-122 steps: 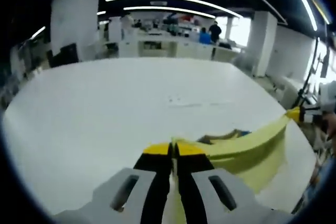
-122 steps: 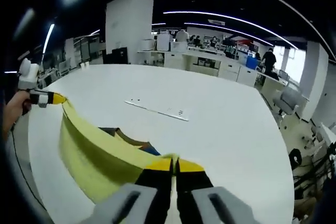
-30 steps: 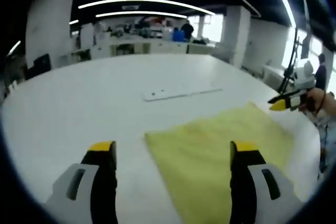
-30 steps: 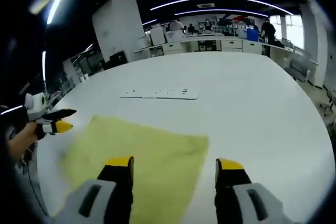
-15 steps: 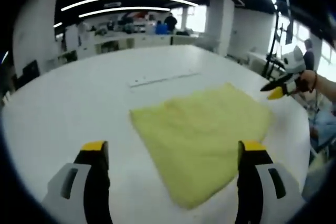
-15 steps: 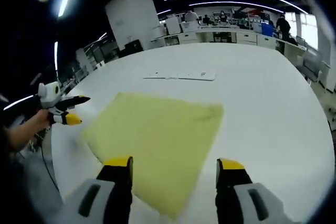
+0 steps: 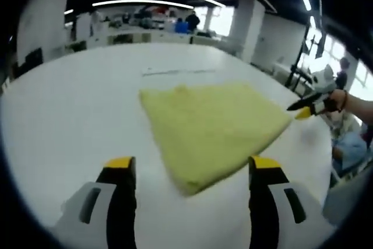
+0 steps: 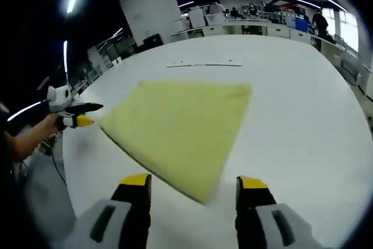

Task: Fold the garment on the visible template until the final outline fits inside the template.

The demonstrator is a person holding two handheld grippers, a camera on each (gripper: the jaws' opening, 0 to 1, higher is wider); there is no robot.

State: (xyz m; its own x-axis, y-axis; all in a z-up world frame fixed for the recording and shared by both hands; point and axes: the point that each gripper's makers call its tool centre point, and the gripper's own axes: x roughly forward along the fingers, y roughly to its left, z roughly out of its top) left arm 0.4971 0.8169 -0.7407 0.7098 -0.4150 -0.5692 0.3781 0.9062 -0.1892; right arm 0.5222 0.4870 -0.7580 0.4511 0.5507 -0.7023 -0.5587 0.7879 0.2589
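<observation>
- Behind the white tabletop (image 7: 64,103) lies an open office with desks, white pillars and long ceiling lights; people stand far off.
- On the tabletop the yellow garment (image 7: 213,123) lies flat, folded into a rough four-sided shape, one corner pointing towards each camera.
- Left tongs (image 7: 192,170) show in the left gripper view with jaws spread wide and nothing between them, held back from the garment's near corner.
- Right tongs (image 8: 195,186) show in the right gripper view likewise wide apart and empty, just short of the garment (image 8: 180,123).
- Each pair of tongs also appears in the other's view, held by a hand off the garment's side edge and apart from the cloth.
- A thin flat white strip (image 8: 204,64) lies on the tabletop beyond the garment's far edge, apart from it.
</observation>
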